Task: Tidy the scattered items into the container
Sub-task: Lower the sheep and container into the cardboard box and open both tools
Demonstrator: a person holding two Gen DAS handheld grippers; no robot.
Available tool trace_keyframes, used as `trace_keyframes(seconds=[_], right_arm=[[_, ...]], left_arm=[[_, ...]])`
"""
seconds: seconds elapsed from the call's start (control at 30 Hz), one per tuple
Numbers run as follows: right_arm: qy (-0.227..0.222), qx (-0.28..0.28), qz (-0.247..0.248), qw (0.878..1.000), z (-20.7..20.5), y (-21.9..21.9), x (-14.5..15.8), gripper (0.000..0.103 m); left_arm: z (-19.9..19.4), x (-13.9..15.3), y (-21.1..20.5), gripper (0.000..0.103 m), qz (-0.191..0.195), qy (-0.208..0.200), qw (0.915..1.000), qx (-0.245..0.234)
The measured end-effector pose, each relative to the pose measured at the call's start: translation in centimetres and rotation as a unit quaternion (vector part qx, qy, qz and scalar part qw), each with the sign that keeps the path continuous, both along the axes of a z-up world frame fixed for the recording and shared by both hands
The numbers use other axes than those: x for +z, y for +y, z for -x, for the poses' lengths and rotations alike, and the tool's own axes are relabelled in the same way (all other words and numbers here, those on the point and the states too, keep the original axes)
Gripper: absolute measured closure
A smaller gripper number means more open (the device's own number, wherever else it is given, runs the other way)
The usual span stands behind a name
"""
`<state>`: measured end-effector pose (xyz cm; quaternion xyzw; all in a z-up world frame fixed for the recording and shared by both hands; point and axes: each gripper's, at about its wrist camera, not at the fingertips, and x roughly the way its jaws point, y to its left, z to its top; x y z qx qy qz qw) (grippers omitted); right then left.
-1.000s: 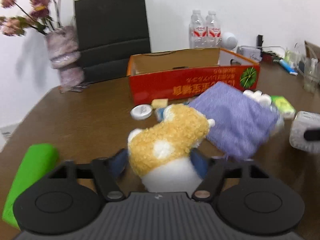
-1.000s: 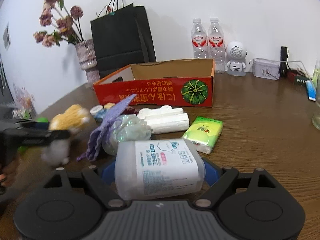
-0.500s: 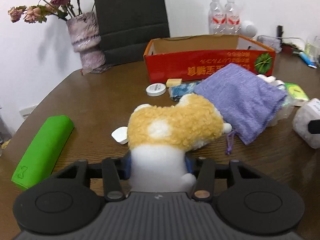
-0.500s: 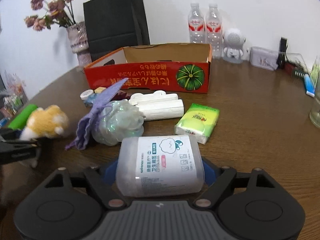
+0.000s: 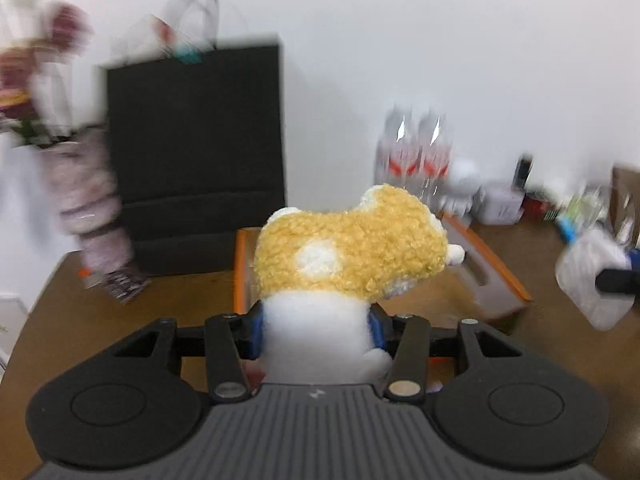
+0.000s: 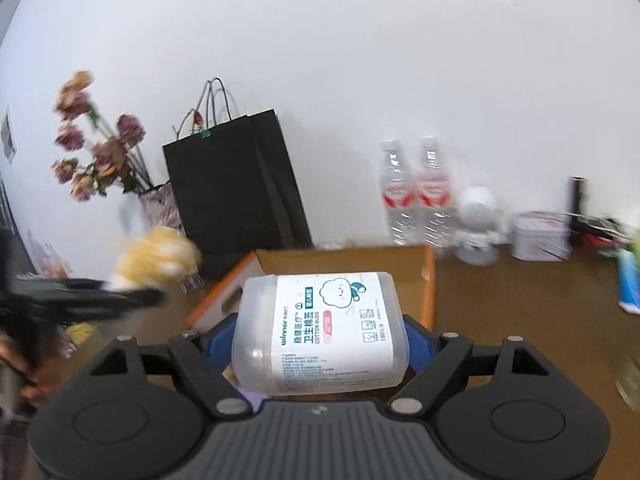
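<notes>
My left gripper is shut on a yellow and white plush toy and holds it in the air over the near end of the orange cardboard box. My right gripper is shut on a clear cotton bud box with a white label, held above the near wall of the same cardboard box. In the right wrist view the plush toy and left gripper show blurred at the left. In the left wrist view the cotton bud box shows at the right.
A black paper bag and a vase of dried flowers stand behind the box at the left. Two water bottles, a white robot figure and a tin stand at the back right of the brown table.
Both grippers have risen from the table and moved forward to the box, carrying the plush toy and the cotton bud box. The scattered items on the table have dropped out of view.
</notes>
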<state>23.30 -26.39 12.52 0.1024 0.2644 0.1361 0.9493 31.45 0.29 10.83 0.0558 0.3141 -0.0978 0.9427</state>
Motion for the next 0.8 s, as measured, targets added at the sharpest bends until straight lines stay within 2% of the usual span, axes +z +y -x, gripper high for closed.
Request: trace_keyframes(seconds=[0.07, 0.13, 0.27, 0.33, 0.37, 0.4, 0.47, 0.63, 0.73, 0.8], right_arm=[[0.030, -0.008, 0.007, 0.999, -6.3, 1.0, 0.2, 0.021], [0.069, -0.031, 0.034, 0.997, -12.4, 2.2, -0.9, 0.021], [0.118, -0.056, 0.118, 0.984, -20.5, 4.6, -5.1, 0.021], [0.128, -0.070, 0.137, 0.980, -23.1, 5.0, -7.0, 0.021], [0.132, -0.076, 0.138, 0.979, -23.9, 5.0, -7.8, 0.021], [0.137, -0.078, 0.138, 0.978, -24.4, 4.9, -8.5, 0.021], [0.141, -0.076, 0.136, 0.978, -25.2, 4.5, -9.5, 0.021], [0.135, -0.081, 0.130, 0.979, -25.1, 4.0, -9.5, 0.021], [0.130, -0.086, 0.115, 0.981, -24.1, 3.2, -7.8, 0.021], [0.148, -0.078, 0.101, 0.981, -23.6, 2.5, -6.7, 0.016]], left_arm=[[-5.6, -1.3, -1.0, 0.055, -0.030, 0.029, 0.9990, 0.014], [-10.4, -3.2, -1.7, 0.055, -0.058, 0.060, 0.9959, 0.034], [-15.5, -6.6, -2.5, 0.053, -0.111, 0.093, 0.9880, 0.054], [-16.6, -7.6, -2.4, 0.048, -0.126, 0.083, 0.9864, 0.065], [-17.0, -8.0, -2.5, 0.036, -0.136, 0.075, 0.9858, 0.064], [-17.1, -8.3, -2.4, 0.015, -0.145, 0.067, 0.9849, 0.067], [-16.7, -8.5, -2.1, 0.001, -0.155, 0.056, 0.9835, 0.075], [-15.4, -7.9, -2.2, 0.001, -0.149, 0.071, 0.9841, 0.064], [-15.0, -6.8, -2.0, 0.001, -0.124, 0.101, 0.9846, 0.072], [-15.0, -6.0, -1.6, 0.000, -0.105, 0.125, 0.9833, 0.080]])
